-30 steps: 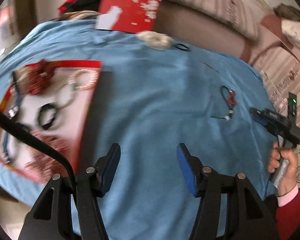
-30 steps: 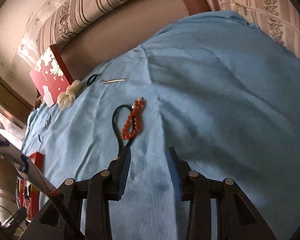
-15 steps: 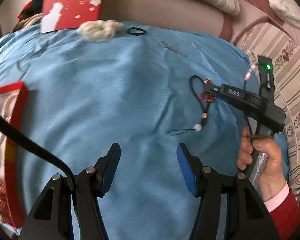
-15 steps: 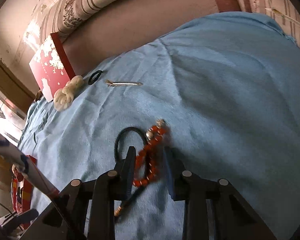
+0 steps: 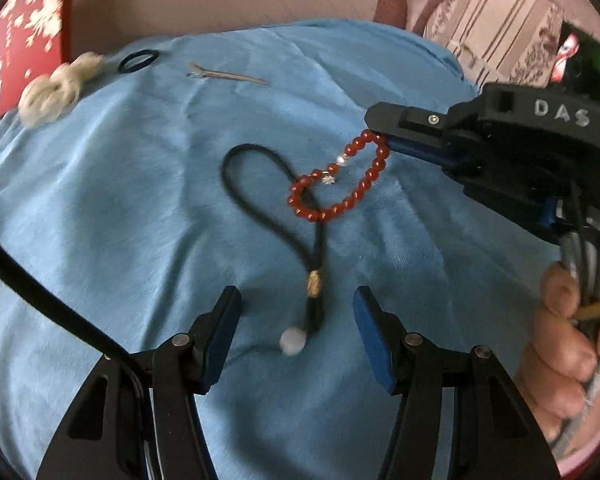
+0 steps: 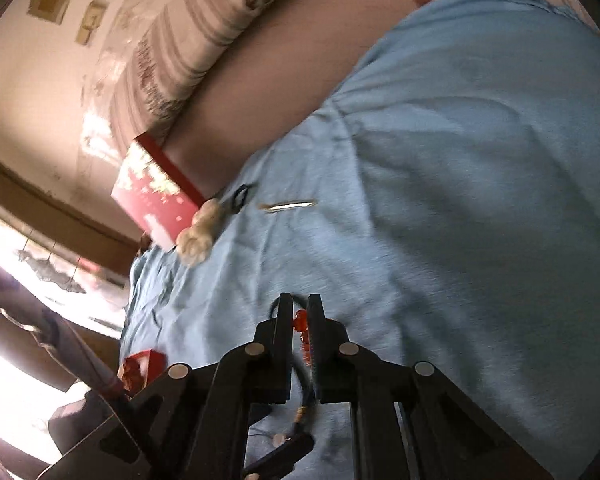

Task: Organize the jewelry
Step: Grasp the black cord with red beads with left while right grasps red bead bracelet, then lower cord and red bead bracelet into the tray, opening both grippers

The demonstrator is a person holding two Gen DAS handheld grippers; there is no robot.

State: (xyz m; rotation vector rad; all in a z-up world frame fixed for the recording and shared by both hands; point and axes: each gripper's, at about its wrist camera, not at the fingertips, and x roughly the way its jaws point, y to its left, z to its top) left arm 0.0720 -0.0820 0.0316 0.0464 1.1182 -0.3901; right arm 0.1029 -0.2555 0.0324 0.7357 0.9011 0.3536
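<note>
- My right gripper [image 5: 380,138] reaches in from the right of the left wrist view, its jaws clamped on the far end of the red bead bracelet [image 5: 340,178].
- In the right wrist view I see red beads [image 6: 300,320] pinched between the nearly closed fingers.
- The bracelet loops through a black cord [image 5: 260,196] with a white bead [image 5: 292,342], lying mid-frame on the blue cloth [image 5: 140,200].
- My left gripper [image 5: 296,336] sits at the lower centre, jaws apart, the white bead between its fingertips.
- A hair clip [image 5: 226,76], black hair tie [image 5: 138,60] and cream scrunchie [image 5: 56,90] lie at the upper left.
</note>
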